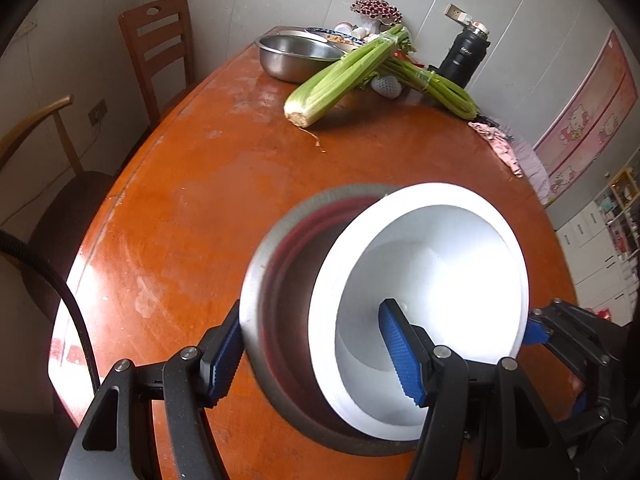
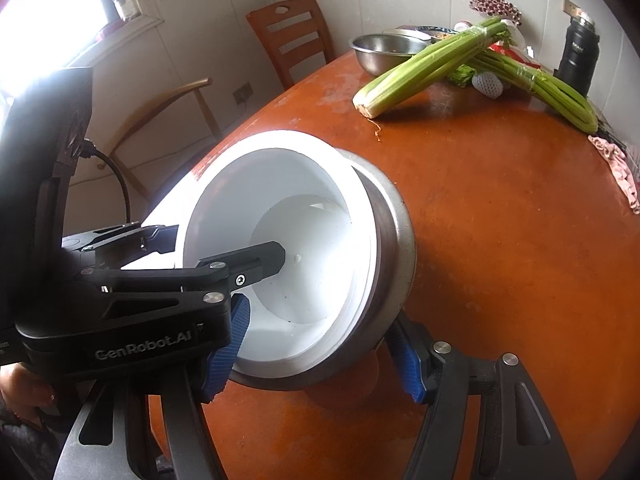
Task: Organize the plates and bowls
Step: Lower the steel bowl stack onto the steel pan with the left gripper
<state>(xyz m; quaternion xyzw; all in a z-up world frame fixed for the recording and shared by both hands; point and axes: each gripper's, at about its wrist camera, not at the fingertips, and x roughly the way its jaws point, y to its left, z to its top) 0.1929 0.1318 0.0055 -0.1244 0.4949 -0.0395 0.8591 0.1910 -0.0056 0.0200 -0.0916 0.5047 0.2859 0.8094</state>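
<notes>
On the near part of the round orange-brown worktop (image 1: 192,184), a stack of white bowls (image 1: 432,280) sits nested inside a steel bowl (image 1: 272,272), and both grippers grasp this stack from opposite sides. From the left wrist view, the left gripper (image 1: 316,356) is clamped across the near walls: one blue pad presses the outside of the steel bowl, the other lies inside the innermost white bowl. From the right wrist view, the right gripper (image 2: 316,354) grips the stack's opposite wall the same way, one pad inside the white bowls (image 2: 280,240) and one outside the steel bowl (image 2: 396,240). The left gripper (image 2: 224,252) shows there too, its black finger reaching into the bowl. The stack looks tilted; whether it touches the worktop I cannot tell.

At the far side lie two bundles of celery (image 1: 344,76), one leaning on a second steel basin (image 1: 292,56), with a black flask (image 1: 464,60) just beside them. A pink cloth (image 1: 500,144) lies at the right edge. Two wooden chairs (image 1: 160,44) stand beyond the worktop.
</notes>
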